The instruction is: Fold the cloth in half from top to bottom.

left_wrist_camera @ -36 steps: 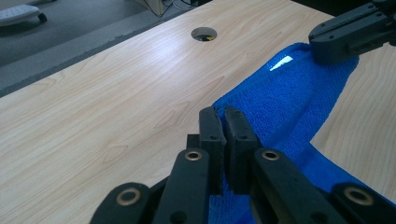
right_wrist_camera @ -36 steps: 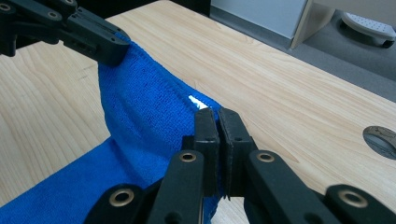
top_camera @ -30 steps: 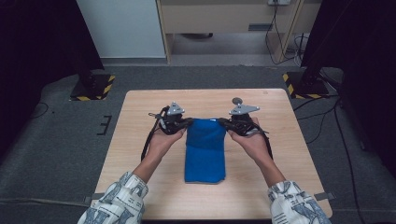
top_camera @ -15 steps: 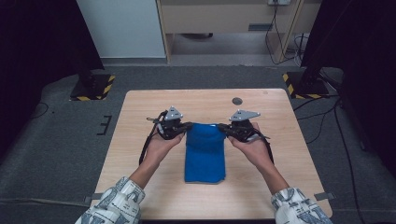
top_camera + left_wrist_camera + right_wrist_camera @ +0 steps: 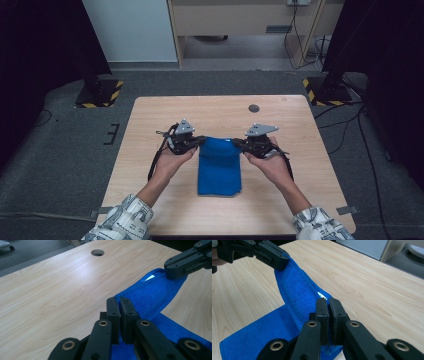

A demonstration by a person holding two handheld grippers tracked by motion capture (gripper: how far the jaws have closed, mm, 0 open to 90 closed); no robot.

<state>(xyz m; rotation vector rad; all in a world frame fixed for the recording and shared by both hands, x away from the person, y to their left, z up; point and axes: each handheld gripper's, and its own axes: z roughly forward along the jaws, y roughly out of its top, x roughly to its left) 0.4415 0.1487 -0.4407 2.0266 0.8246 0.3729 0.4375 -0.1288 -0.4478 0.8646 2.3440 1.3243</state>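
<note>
The blue cloth (image 5: 219, 167) lies mid-tabletop (image 5: 300, 130), long axis running toward the person, its far edge lifted between the left hand-held gripper (image 5: 201, 141) and right hand-held gripper (image 5: 236, 143), each clenched on a far corner.

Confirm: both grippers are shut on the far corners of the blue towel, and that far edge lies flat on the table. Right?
Not quite. The left gripper and right gripper are each shut on a far corner of the blue towel, but that edge is lifted off the table, not flat. The left gripper view shows it hanging between the two grippers; only the near part of the towel lies on the wood.
</note>
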